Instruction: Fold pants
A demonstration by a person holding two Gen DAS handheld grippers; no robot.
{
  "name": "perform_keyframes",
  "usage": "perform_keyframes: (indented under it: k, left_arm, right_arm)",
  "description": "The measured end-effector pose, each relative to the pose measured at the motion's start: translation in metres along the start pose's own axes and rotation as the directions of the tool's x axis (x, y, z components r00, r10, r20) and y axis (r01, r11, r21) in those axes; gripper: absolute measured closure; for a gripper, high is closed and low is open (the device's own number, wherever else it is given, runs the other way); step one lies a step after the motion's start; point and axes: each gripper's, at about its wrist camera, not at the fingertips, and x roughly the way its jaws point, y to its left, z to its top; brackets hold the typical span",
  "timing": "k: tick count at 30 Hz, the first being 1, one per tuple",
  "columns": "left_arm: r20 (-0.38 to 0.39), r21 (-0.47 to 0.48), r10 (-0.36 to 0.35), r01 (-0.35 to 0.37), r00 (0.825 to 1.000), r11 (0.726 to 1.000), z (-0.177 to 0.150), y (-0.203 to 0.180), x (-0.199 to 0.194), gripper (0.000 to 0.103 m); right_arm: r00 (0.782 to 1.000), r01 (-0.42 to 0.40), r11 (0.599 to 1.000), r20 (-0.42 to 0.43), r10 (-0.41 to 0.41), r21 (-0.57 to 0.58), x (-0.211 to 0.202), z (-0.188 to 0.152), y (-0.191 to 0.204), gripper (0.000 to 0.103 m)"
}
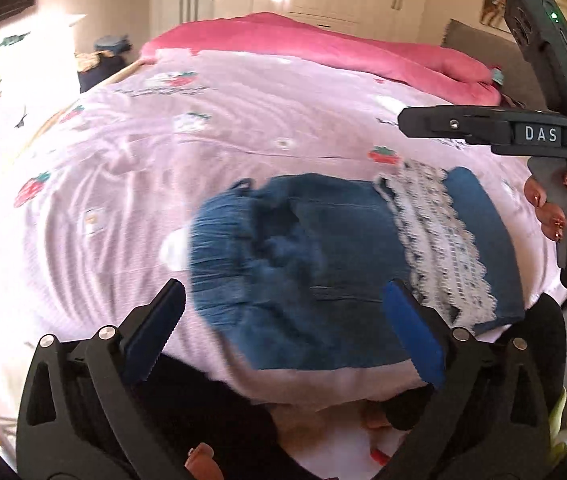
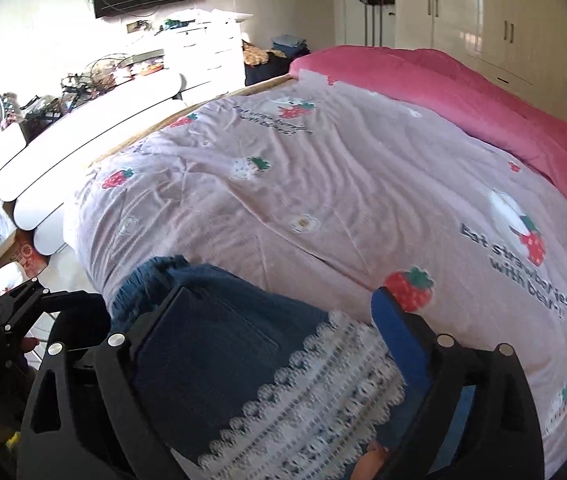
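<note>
A pair of blue denim pants lay in a compact folded bundle on the bed, lower centre of the left wrist frame, its gathered waistband at the left and a white lace trim at the right. The fold looked largely done; what remained, by appearances, was a last tidy or a further fold. The left hand-held gripper hovered over the near edge of the pants, jaws spread wide and holding nothing. At the right of that frame, the right hand-held gripper carried a label reading "DAS"; seen side-on there, its jaws appeared wide apart in its own camera, straddling the pants and lace without pinching them. The pink strawberry-print bed cover read "Eat strawberries with bears" at the right of the right wrist frame.
</note>
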Motion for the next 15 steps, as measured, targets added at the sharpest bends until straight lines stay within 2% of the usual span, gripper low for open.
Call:
perform_keyframes:
  k: [6, 15]
  left_arm:
    - [-0.002, -0.042, -0.007, 0.007, 1.000, 0.999, -0.004, 0.018, -0.008, 0.010]
    - [-0.028, -0.107, -0.092, 0.088, 0.995, 0.990, -0.014, 0.027, 0.001, 0.010]
  right_arm:
    - [0.998, -0.034, 0.997, -0.056, 0.030, -0.073, 0.029, 0.014, 0.024, 0.010]
    - [0.976, -0.139, 0.983, -0.182, 0.116, -0.122, 0.078, 0.022, 0.047, 0.009]
